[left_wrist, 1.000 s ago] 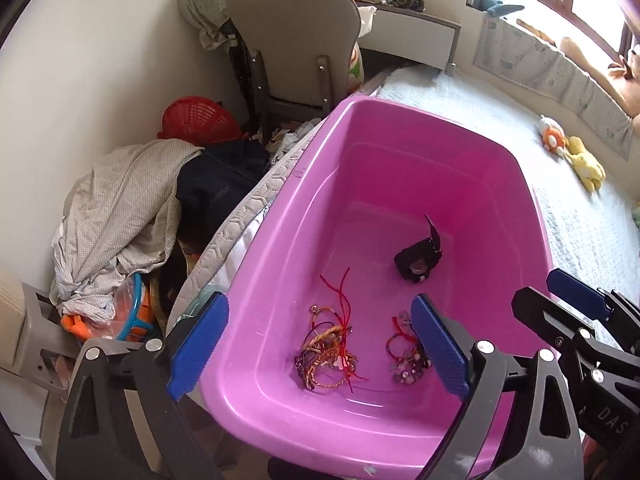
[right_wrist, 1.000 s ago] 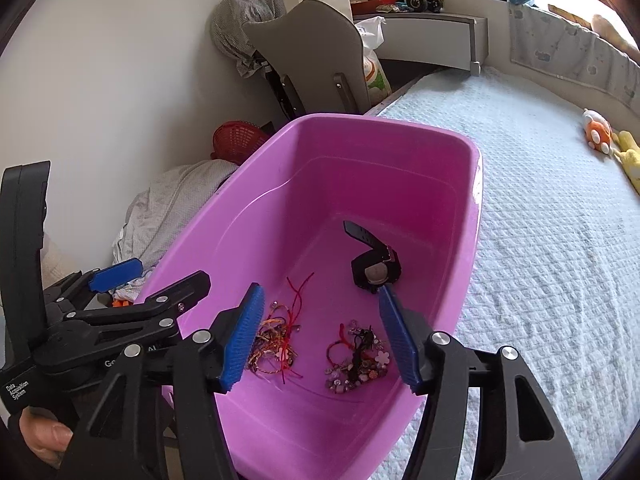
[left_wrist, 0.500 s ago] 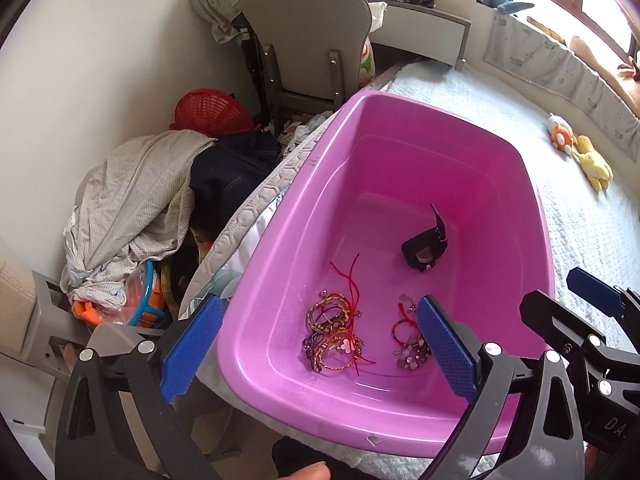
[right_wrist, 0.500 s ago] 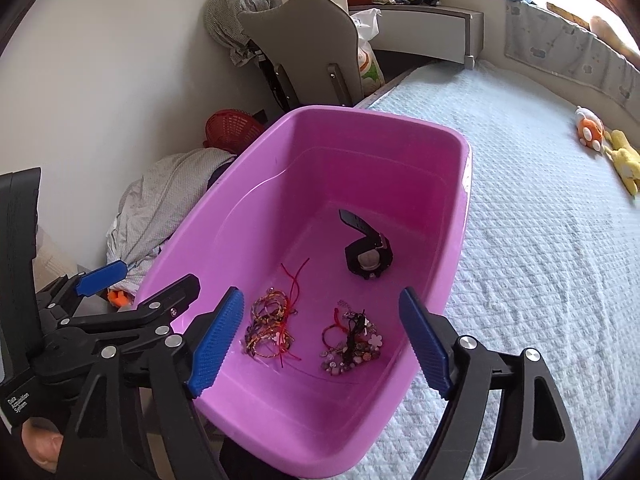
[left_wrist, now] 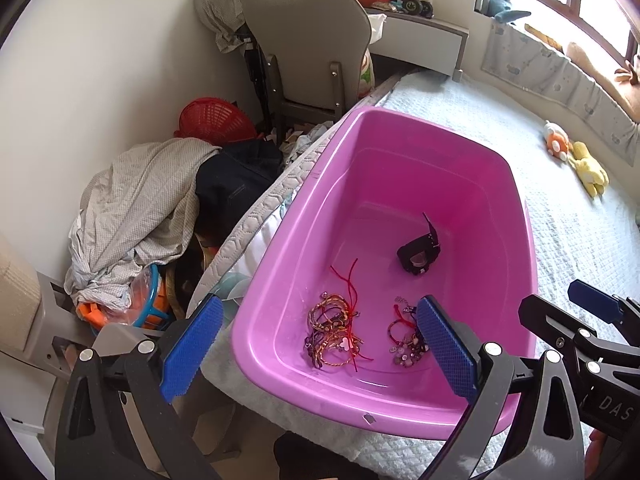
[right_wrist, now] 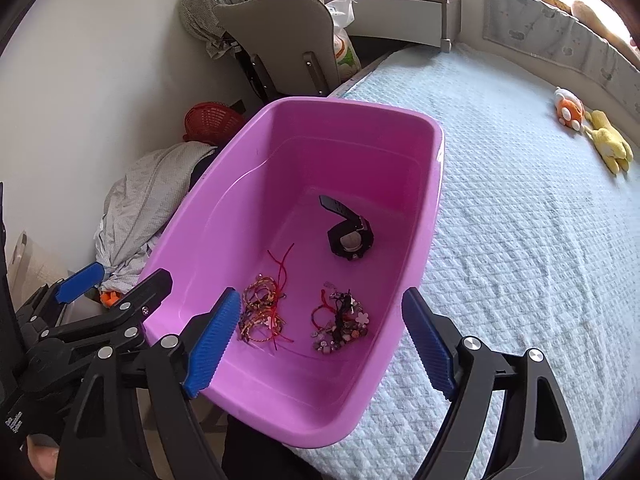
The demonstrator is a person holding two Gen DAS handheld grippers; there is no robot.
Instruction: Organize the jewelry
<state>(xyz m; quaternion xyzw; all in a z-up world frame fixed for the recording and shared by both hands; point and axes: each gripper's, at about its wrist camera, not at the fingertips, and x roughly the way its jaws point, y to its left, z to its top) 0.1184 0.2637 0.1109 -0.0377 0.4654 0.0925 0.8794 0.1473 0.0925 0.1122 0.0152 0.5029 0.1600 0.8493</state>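
A pink plastic tub point(left_wrist: 496, 160) point(right_wrist: 434, 168) sits on the bed's corner. Inside lie a tangle of red and gold string bracelets point(left_wrist: 334, 326) point(right_wrist: 262, 312), a heap of beaded bracelets point(left_wrist: 404, 340) point(right_wrist: 340, 322) and a black watch point(left_wrist: 418, 254) point(right_wrist: 352, 236). My left gripper point(left_wrist: 320, 352) is open and empty, above the tub's near end. My right gripper point(right_wrist: 320, 340) is open and empty, also above the near end. Each gripper shows at the edge of the other's view.
The bed has a pale quilted cover point(right_wrist: 520, 220) with two soft toys point(right_wrist: 592, 132) at the far right. Left of the bed are a pile of clothes point(left_wrist: 140, 208), a red basket point(left_wrist: 214, 118) and a grey chair point(left_wrist: 304, 52).
Both grippers have pulled back and up from the tub, so more of it and the bed shows. The right gripper's jaws have opened wider. The jewelry has not moved.
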